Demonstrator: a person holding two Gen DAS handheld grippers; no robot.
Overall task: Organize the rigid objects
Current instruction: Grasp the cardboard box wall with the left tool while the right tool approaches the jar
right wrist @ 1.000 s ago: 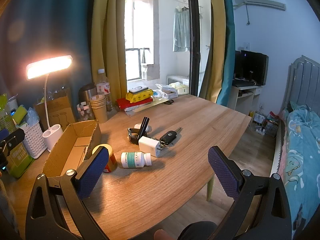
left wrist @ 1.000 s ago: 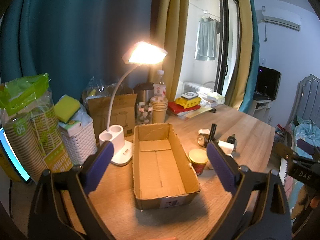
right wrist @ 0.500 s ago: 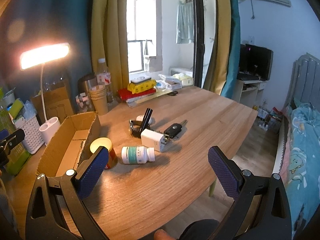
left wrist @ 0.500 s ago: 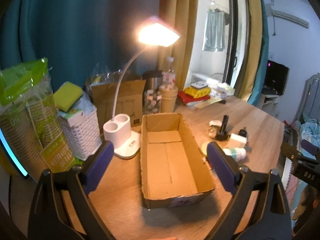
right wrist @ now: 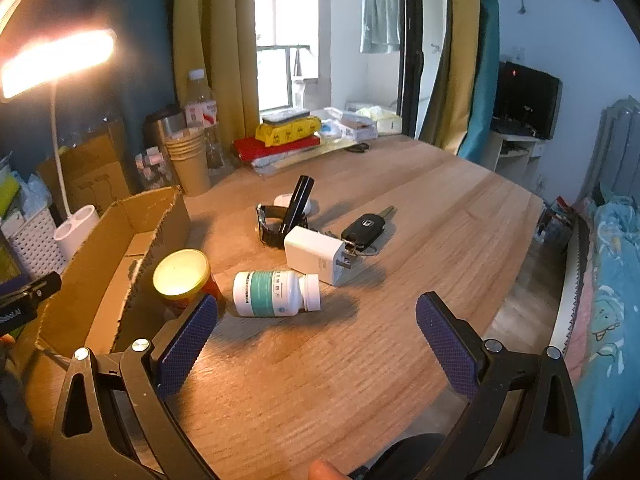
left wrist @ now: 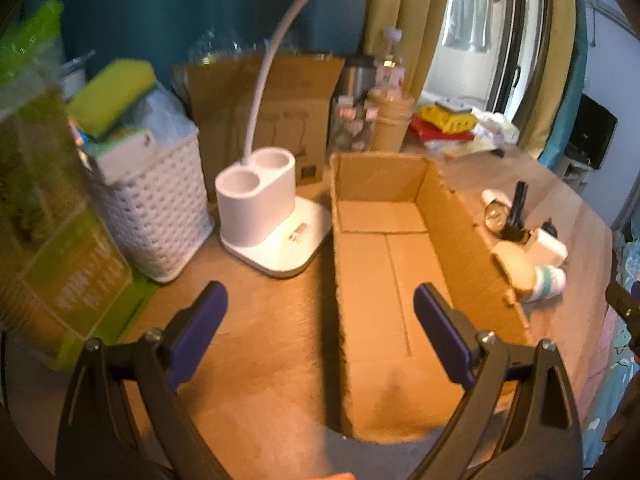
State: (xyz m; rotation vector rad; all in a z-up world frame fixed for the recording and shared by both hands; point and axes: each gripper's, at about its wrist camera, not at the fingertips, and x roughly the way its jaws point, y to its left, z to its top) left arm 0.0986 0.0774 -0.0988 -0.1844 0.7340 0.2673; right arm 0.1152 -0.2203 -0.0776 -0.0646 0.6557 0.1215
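An empty cardboard box (left wrist: 384, 264) lies open on the wooden table; my left gripper (left wrist: 320, 324) hovers open over its near left wall. In the right wrist view the box (right wrist: 100, 264) is at the left. Beside it stand a yellow-lidded can (right wrist: 182, 274), a white pill bottle (right wrist: 272, 294) on its side, a white charger (right wrist: 316, 254), a car key (right wrist: 364, 228), a wristwatch (right wrist: 272, 220) and a black tube (right wrist: 298, 204). My right gripper (right wrist: 316, 332) is open just in front of the pill bottle, holding nothing.
A white lamp base (left wrist: 272, 208), a white basket (left wrist: 148, 196) and a green cup pack (left wrist: 44, 216) crowd the left side. Paper cups (right wrist: 192, 160), a water bottle (right wrist: 202, 116) and stacked packets (right wrist: 288, 136) line the back. The table edge (right wrist: 500, 304) falls off at the right.
My left gripper has moved down and forward toward the box, which looms larger. My right gripper has moved closer to the pill bottle and the can.
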